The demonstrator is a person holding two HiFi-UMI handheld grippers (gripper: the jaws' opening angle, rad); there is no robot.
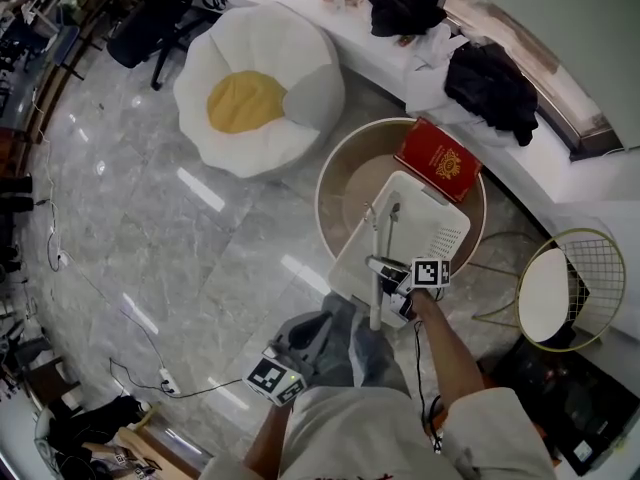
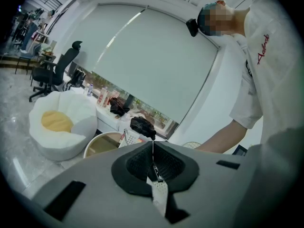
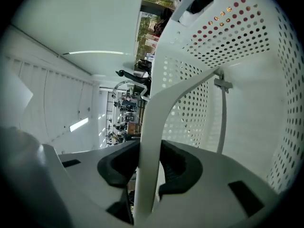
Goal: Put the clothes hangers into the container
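A white plastic clothes hanger is clamped upright in my right gripper. In the right gripper view the hanger's arm runs up from between the pads of my right gripper into the white perforated container. Its metal hook lies against the container's inner wall. The container sits on the near edge of the round table. My left gripper hangs low by the person's legs, apart from the table. In its own view my left gripper is shut with nothing in it.
A red book lies on the table behind the container. A white beanbag with a yellow cushion stands to the far left. A gold wire chair is at the right. Black clothes lie on the white ledge behind. Cables cross the floor.
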